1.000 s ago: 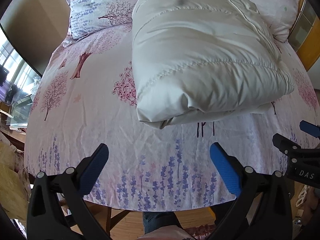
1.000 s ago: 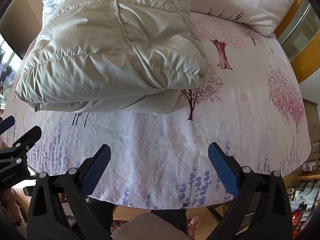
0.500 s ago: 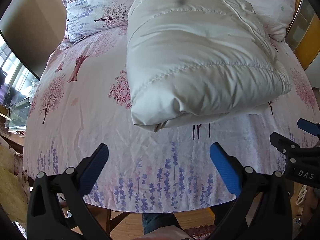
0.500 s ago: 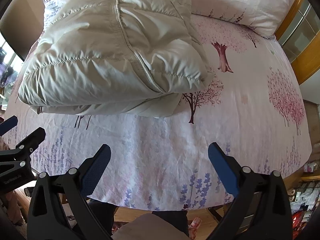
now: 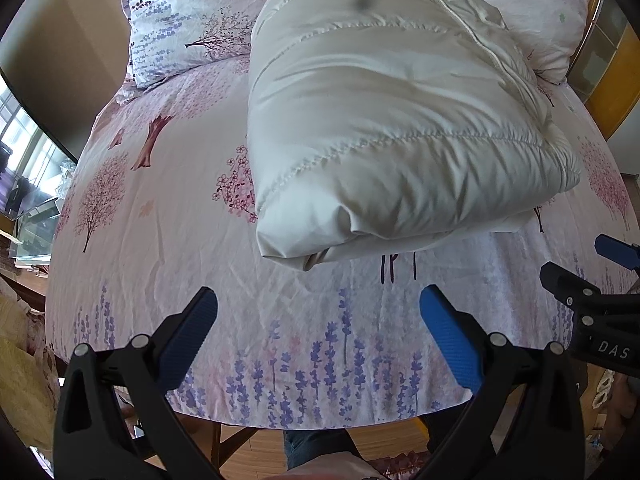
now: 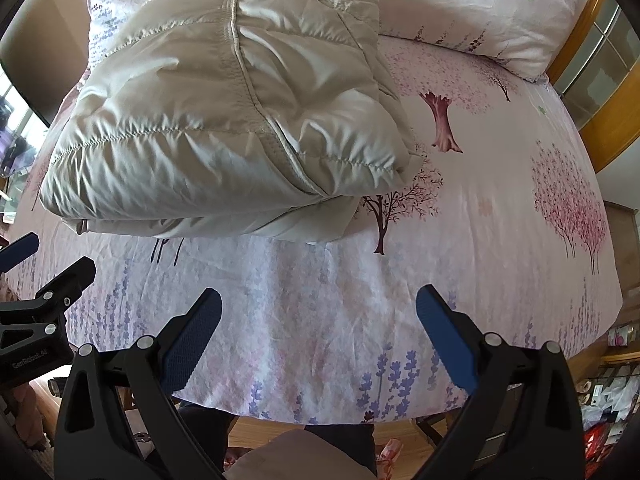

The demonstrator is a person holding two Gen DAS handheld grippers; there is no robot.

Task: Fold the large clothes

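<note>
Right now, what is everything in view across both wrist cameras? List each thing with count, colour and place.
Puffer jacket: one, cream-white, quilted, folded into a bundle, lying on the bed toward the pillows.
Bed sheet: one, pale pink with pink trees and purple lavender print, covering the bed.
Pillows: two in matching print, at the far end of the bed, one on each side behind the jacket.
Wooden floor: brown, below the near bed edge.
Left gripper: black with blue pads, open, above the near bed edge, touching nothing.
Right gripper: black with blue pads, open, above the near edge, touching nothing.
</note>
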